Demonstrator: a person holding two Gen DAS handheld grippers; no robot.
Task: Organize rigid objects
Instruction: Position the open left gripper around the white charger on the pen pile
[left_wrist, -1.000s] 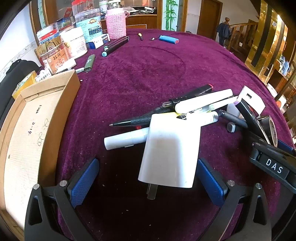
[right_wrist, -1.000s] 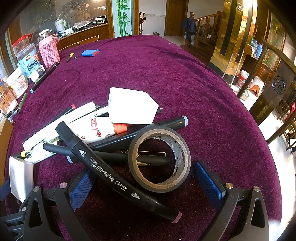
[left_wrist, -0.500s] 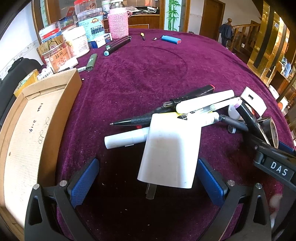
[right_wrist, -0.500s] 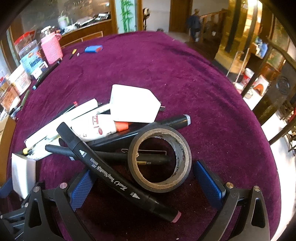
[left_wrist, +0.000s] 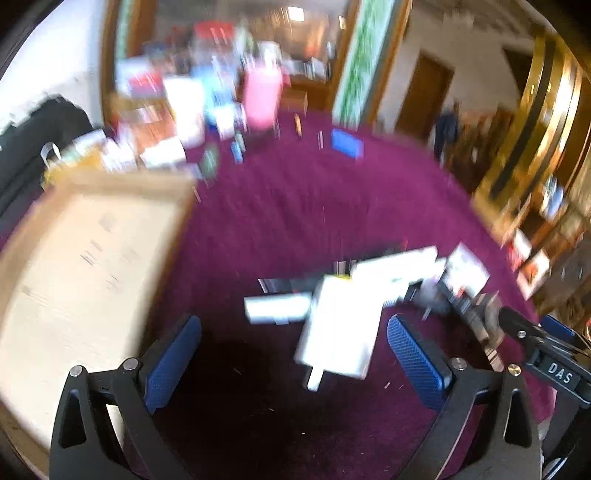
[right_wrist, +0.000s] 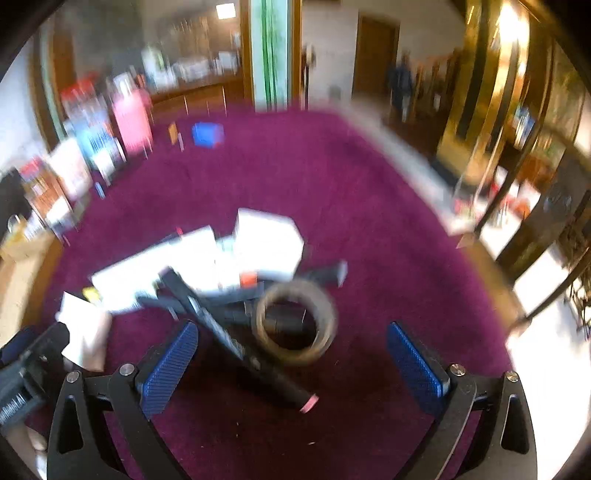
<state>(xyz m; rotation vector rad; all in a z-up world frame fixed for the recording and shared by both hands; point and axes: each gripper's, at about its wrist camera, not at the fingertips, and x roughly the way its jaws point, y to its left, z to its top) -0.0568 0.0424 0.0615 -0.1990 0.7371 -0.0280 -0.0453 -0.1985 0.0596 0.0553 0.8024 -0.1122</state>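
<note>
Both views are motion-blurred. A heap of markers, pens and white items lies on the purple tablecloth. A white plug adapter (left_wrist: 340, 328) lies just ahead of my open, empty left gripper (left_wrist: 295, 362). A brown tape roll (right_wrist: 295, 321) and a black marker (right_wrist: 236, 343) lie just ahead of my open, empty right gripper (right_wrist: 291, 362). A white box (right_wrist: 267, 247) sits at the back of the heap. The adapter also shows at the left of the right wrist view (right_wrist: 85, 332).
A shallow cardboard tray (left_wrist: 74, 280) stands at the left. Jars, packets and a pink cup (left_wrist: 260, 96) crowd the far left of the table. A blue object (left_wrist: 345, 144) lies at the far side. The right gripper's body (left_wrist: 546, 354) sits at my right.
Both grippers have lifted and pulled back from the heap, so it looks smaller and farther. The views have turned blurred. Both grippers stay open and empty.
</note>
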